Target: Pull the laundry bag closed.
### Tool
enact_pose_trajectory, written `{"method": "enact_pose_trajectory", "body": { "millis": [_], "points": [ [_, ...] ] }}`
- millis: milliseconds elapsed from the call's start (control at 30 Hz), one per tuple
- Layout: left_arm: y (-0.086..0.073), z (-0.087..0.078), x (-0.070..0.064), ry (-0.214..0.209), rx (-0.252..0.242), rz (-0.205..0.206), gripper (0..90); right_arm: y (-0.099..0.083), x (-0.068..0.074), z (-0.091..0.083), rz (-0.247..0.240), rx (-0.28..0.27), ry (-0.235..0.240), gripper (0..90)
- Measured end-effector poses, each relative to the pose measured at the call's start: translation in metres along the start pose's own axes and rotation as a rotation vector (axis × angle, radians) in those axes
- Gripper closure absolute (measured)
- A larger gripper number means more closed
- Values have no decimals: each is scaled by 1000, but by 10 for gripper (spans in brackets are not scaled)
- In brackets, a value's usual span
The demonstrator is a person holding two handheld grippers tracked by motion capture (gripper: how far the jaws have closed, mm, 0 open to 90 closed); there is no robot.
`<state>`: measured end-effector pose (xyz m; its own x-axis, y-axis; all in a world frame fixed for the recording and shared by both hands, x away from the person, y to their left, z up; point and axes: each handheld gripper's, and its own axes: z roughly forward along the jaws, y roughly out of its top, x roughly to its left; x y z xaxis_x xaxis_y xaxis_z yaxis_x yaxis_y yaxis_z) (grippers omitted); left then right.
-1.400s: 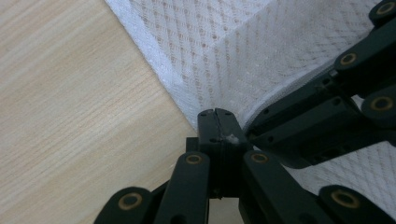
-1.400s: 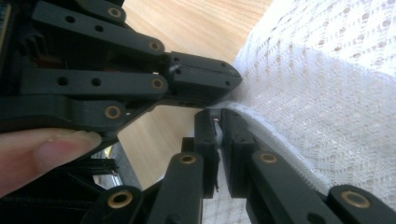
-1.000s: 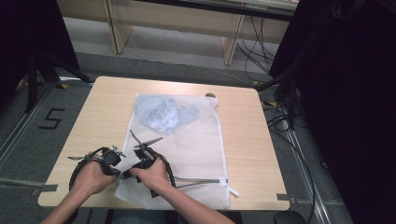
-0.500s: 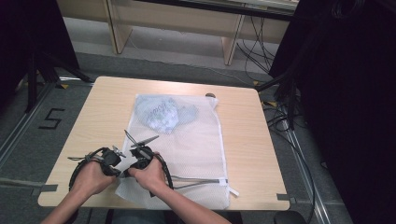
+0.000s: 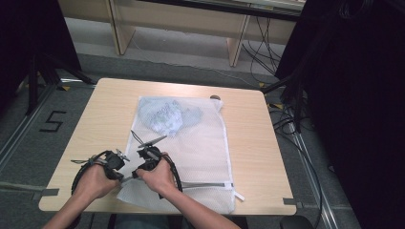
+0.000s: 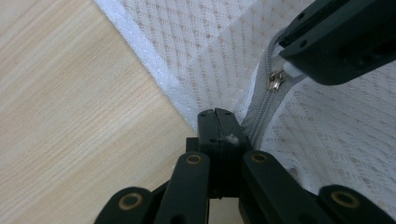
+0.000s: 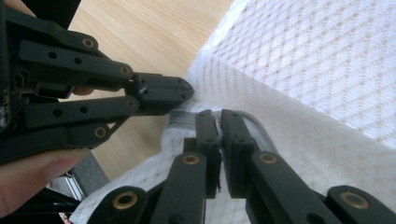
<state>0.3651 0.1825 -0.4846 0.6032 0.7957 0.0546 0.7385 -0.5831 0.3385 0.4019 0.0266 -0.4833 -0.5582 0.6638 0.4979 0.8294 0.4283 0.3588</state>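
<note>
Counter (image 5: pixel 95 119): white mesh laundry bag (image 5: pixel 200 157) flat, clothing inside at far end. Step: working zipper (image 6: pixel 261 112) at near-left corner. L tool (image 6: pixel 218 122) clamped tight on bag edge; R tool (image 7: pixel 219 123) pinching zip pull (image 6: pixel 276 80), jaws nearly closed. Next: L anchors, R draws pull along track.

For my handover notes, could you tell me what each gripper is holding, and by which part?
The left gripper pinches the mesh laundry bag at its corner edge, beside the zipper. The right gripper has its jaws at the zipper slider; whether it grips cannot be told.
</note>
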Motion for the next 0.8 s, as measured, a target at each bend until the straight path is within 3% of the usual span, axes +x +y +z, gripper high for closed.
{"method": "enact_pose_trajectory", "body": {
  "millis": [133, 267, 333, 367, 400, 500, 533, 567, 800],
  "points": [
    [-2, 0, 1, -15, -19, -22, 900, -2, -3, 4, -26, -2, 5, 872],
    [-2, 1, 0, -10, -30, -35, 900, -4, -6, 3, 20, 1, 30, 871],
    [-2, 1, 1, -12, -29, -35, 900, -6, -7, 4, 1, 7, 23, 871],
    [-2, 2, 1, -17, -31, -34, 900, -6, -6, 2, 31, 16, 37, 871],
    [-2, 1, 2, -19, -23, -28, 900, -6, -7, 2, 6, 11, 38, 871],
    [-2, 2, 1, -12, -33, -42, 900, -7, -7, 0, 23, 24, 32, 871],
    [-1, 1, 1, -9, -25, -34, 900, -9, -12, 2, -21, 8, 14, 872],
    [-1, 0, 1, -7, -13, -26, 900, -9, -10, 0, 19, 17, 23, 872],
    [-2, 1, 4, -32, -21, -28, 900, -9, -4, -5, 37, 22, 34, 870]
  ]
}}
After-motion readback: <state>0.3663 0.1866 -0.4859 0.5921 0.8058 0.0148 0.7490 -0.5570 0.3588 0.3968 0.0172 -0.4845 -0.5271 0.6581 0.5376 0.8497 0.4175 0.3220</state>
